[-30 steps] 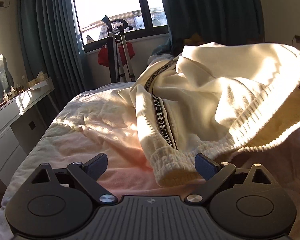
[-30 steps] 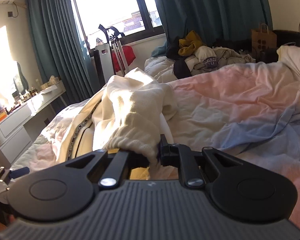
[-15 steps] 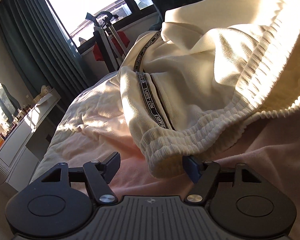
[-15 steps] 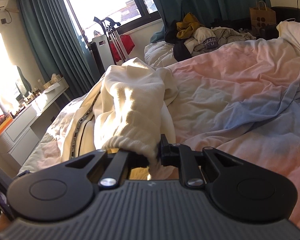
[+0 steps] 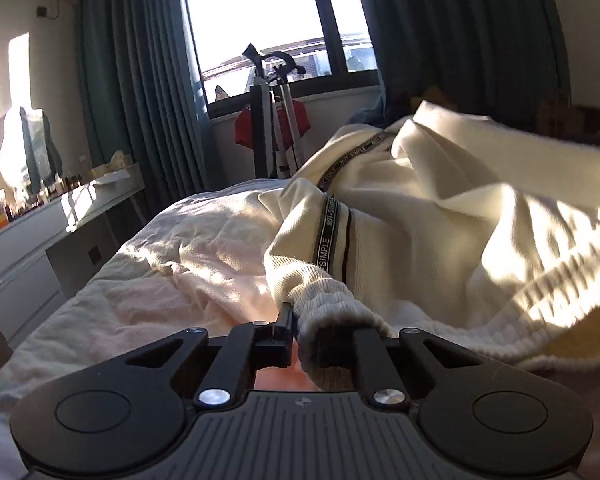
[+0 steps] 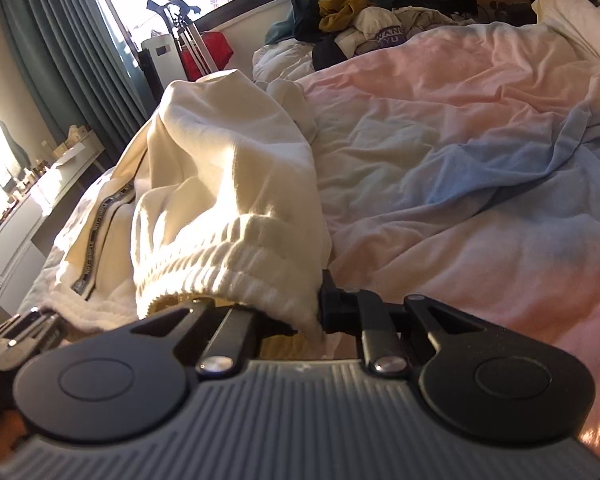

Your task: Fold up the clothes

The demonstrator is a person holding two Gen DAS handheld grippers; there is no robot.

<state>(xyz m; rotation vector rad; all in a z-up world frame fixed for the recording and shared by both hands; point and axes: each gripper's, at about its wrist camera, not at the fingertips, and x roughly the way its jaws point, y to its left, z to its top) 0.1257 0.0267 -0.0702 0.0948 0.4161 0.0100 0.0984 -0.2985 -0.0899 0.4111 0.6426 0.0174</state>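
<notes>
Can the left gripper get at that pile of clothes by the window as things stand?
Probably not. The left gripper is shut on a ribbed cuff of the cream sweatpants, and the clothes pile lies across the bed, beyond the sweatpants. It would have to let go first.

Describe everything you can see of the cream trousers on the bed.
The cream trousers look like soft knit jogging trousers with ribbed elastic bands. A dark printed tape runs along the side seam. They lie crumpled and partly lifted on the pale, rumpled bed cover, lit by sun. The left gripper is shut on one ribbed band; the right gripper is shut on another ribbed edge. They are not yet folded flat.
</notes>
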